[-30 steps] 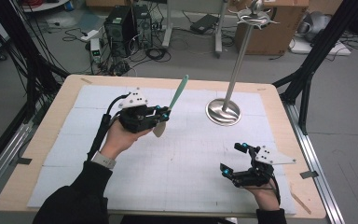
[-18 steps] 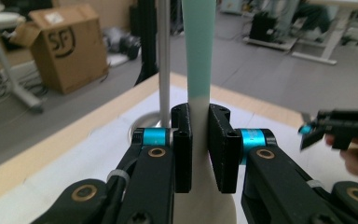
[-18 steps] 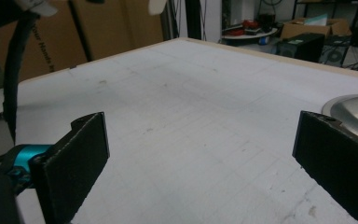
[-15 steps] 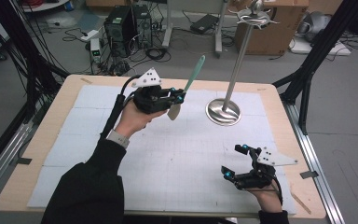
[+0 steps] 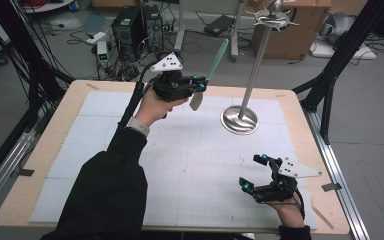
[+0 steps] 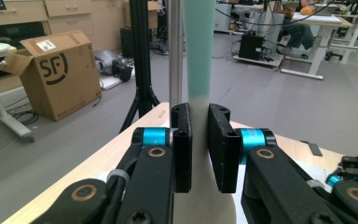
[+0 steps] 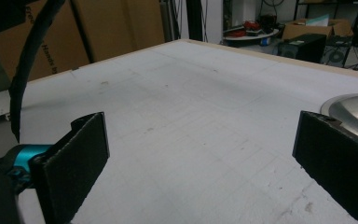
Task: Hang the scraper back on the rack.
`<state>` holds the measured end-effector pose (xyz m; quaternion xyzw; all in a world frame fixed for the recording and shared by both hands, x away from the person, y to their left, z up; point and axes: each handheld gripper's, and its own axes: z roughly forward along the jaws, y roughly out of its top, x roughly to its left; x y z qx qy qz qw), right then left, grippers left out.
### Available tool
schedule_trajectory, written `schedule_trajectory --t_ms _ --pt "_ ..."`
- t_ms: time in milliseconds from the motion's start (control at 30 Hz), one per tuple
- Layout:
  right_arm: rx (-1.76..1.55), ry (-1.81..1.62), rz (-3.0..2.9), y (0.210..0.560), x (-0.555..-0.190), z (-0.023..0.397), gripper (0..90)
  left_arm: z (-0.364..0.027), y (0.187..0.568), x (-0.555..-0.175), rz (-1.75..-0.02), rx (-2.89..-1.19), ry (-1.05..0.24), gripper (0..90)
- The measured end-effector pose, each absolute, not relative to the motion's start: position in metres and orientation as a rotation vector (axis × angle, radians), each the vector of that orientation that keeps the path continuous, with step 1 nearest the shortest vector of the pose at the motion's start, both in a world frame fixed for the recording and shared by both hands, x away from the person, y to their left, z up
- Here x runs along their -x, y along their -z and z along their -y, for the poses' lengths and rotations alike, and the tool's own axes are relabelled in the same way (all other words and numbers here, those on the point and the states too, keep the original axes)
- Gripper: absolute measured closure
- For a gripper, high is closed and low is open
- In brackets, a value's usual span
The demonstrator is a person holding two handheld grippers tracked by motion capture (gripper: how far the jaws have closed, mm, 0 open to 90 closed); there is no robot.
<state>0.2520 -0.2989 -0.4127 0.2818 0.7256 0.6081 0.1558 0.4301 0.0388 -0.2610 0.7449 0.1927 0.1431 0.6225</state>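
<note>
White mat on my wooden table; grey floor, cardboard box. My left gripper pinches a spatula; right gripper spread wide.

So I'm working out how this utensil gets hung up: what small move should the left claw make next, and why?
Probably carry the spatula a little further toward the stand and upward. The left claw is shut on it where handle meets blade, handle tilted up toward the pole, but the hooks on top sit higher and off to the side. The right claw rests open on the table.
</note>
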Motion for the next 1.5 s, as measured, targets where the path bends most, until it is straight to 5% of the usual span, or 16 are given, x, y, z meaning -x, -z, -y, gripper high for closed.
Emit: schedule_trajectory --t_ms 433,1500 --pt "-0.804 -1.759 -2.08 0.414 -0.255 0.301 2.4 -0.018 0.232 -0.442 -0.437 -1.704 -0.381 80.3" --pt "-0.818 -1.771 -2.06 0.414 -0.248 0.31 2.4 0.027 0.234 -0.464 -0.461 -1.729 -0.38 80.2"
